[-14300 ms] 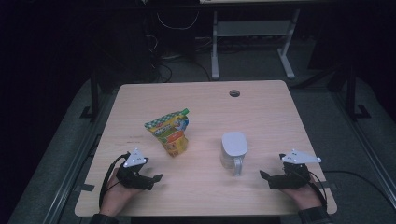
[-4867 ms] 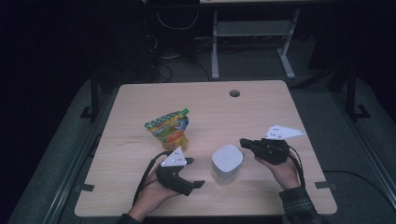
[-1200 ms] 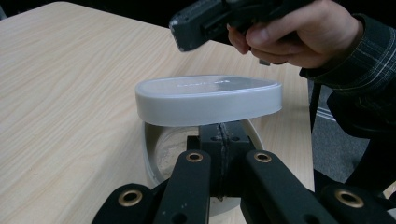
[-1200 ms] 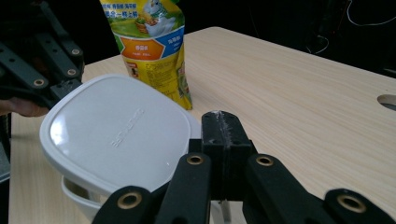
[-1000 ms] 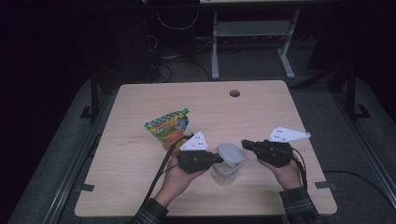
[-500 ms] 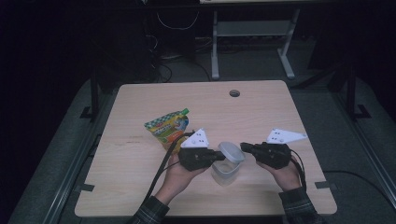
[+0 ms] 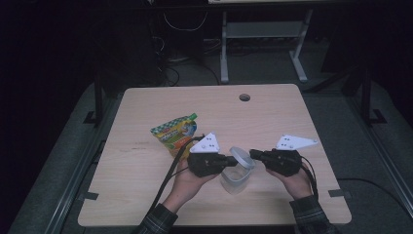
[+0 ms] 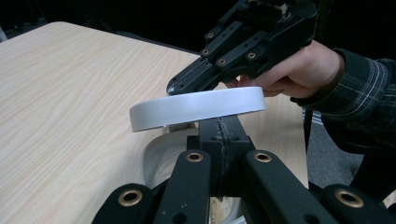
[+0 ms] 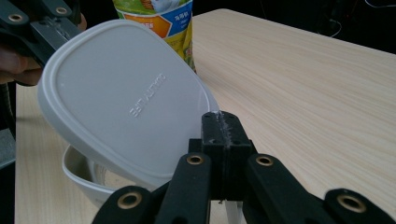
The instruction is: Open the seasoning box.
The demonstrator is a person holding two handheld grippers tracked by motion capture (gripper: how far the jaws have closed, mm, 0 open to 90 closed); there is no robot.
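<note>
High view, white lid (image 7: 242, 157) hung tilted over the clear container (image 7: 235, 178) near the table's (image 7: 146, 195) front edge, left gripper (image 7: 234, 159) and right gripper (image 7: 253, 154) both clamped on its opposite edges, snack pouch (image 7: 175, 134) just behind.

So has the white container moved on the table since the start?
Yes. The white container has shifted nearer the table's front edge, and its lid now tilts off it.

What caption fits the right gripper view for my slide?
White lid tilted above the open container, right tongs shut at its edge, snack pouch standing behind on the wooden table.
</note>
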